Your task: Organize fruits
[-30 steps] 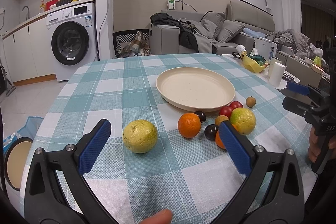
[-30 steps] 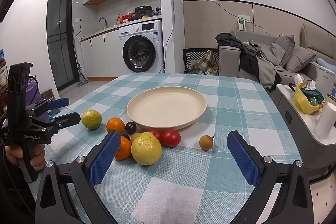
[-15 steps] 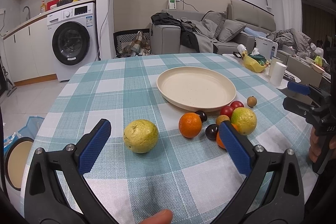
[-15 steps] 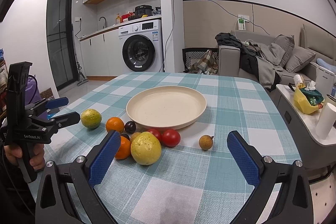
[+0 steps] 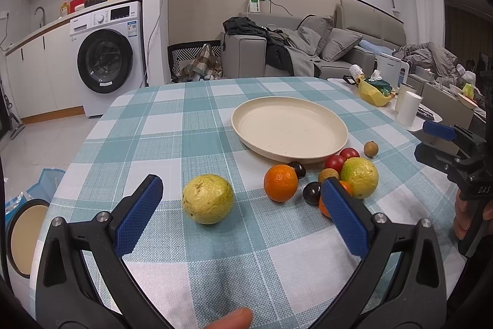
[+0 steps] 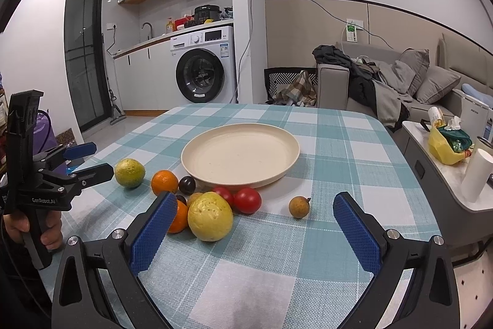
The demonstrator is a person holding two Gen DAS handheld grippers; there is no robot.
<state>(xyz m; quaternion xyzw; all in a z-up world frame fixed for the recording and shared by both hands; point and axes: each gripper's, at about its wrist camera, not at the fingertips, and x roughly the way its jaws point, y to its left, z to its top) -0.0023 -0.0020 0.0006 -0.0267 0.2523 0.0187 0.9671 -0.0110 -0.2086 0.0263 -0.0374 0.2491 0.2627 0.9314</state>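
Fruits, round and mixed in colour (image 6: 209, 216), all lie on the checked teal worktop (image 6: 332, 150) beside the bare cream round plate (image 6: 240, 154); nothing looks sorted yet; left tongs (image 5: 240, 207) and right tongs (image 6: 254, 224) gape apart, holding nothing.

Left gripper (image 5: 242, 195) low, level, fingers spread wide. Right gripper (image 6: 255, 210) same, spread wide. Both hand-held.

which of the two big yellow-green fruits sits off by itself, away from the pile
The yellow-green fruit in front of the left gripper. It stands alone; the other one touches the clustered fruits.
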